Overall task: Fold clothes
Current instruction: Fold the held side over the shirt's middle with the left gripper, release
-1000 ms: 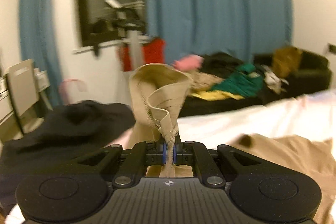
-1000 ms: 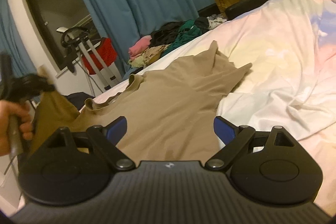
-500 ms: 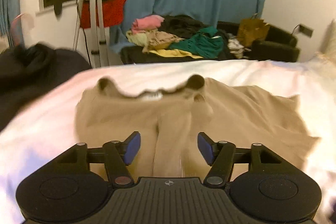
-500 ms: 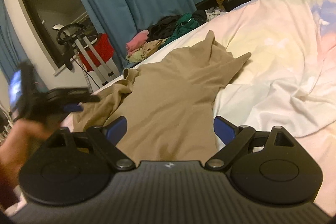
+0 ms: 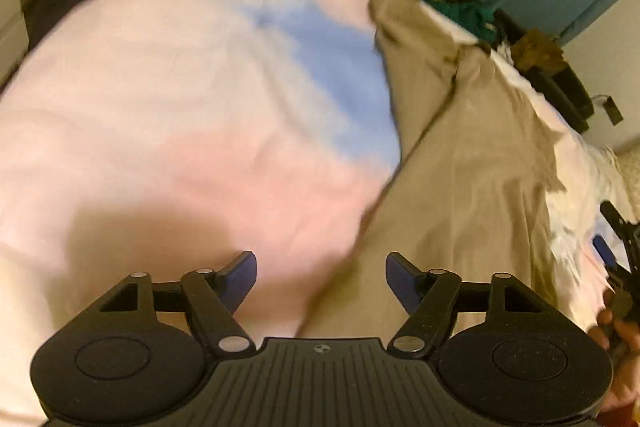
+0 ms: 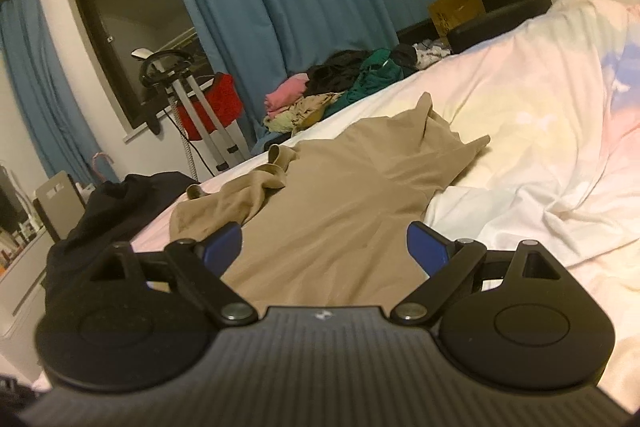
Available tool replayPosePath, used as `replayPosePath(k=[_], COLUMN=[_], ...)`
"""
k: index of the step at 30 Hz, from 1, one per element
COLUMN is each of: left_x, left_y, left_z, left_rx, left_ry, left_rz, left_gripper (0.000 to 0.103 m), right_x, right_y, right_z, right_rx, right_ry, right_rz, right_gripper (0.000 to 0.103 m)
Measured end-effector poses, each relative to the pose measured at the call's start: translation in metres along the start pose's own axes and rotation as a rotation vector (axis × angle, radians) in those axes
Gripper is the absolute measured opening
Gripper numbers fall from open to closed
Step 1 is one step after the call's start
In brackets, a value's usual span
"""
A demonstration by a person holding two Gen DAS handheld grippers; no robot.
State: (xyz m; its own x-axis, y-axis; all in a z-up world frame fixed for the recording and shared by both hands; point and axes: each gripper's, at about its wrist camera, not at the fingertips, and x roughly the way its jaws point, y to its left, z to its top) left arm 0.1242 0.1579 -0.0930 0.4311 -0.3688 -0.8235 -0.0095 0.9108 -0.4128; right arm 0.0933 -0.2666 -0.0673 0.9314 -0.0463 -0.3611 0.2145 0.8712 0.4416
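Right wrist: right tool (image 6: 324,247) gapes, empty, above tan garment (image 6: 340,203).

Dark clothing (image 6: 104,211) crowds the bedsheet's (image 6: 532,155) left edge.

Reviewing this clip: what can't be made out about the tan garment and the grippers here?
- Near hem of the tan fabric garment: hidden behind the right gripper body, right wrist view.
- Garment's lie on the pale bedsheet: motion-blurred, left wrist view.
- Right gripper from the left wrist view: cut off by the frame edge.
- Left gripper: jaws open, empty.
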Motion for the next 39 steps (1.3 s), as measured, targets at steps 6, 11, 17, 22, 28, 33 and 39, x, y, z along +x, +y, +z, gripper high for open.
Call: replayPosePath(k=[6, 11, 17, 22, 28, 33, 39], left_x=[-0.003, 0.011, -0.010, -0.058, -0.109, -0.093, -0.049], left_y=[0.003, -0.015, -0.026, -0.066, -0.133, -0.171, -0.180], left_z=[-0.012, -0.024, -0.024, -0.041, -0.085, -0.122, -0.158], left_rx=[0.074, 0.249, 0.348, 0.592, 0.826, 0.898, 0.907], left_ry=[0.121, 0.230, 0.184, 0.026, -0.081, -0.047, 0.023], left_rz=[-0.031, 0.091, 0.131, 0.203, 0.189, 0.143, 0.122], left_gripper=[0.070, 0.059, 0.003, 0.003, 0.003, 0.002, 0.002], right_x=[-0.017, -0.019, -0.018, -0.019, -0.021, -0.023, -0.026], right_y=[0.001, 0.005, 0.002, -0.004, -0.010, -0.012, -0.013], right_z=[-0.003, -0.006, -0.007, -0.005, 0.002, 0.007, 0.012], right_rx=[0.005, -0.018, -0.005, 0.029, 0.069, 0.070, 0.061], right_ry=[0.020, 0.026, 0.037, 0.034, 0.028, 0.023, 0.017], right_rz=[0.012, 0.008, 0.019, 0.020, 0.029, 0.031, 0.044], right_gripper=[0.091, 0.091, 0.091, 0.091, 0.091, 0.091, 0.091])
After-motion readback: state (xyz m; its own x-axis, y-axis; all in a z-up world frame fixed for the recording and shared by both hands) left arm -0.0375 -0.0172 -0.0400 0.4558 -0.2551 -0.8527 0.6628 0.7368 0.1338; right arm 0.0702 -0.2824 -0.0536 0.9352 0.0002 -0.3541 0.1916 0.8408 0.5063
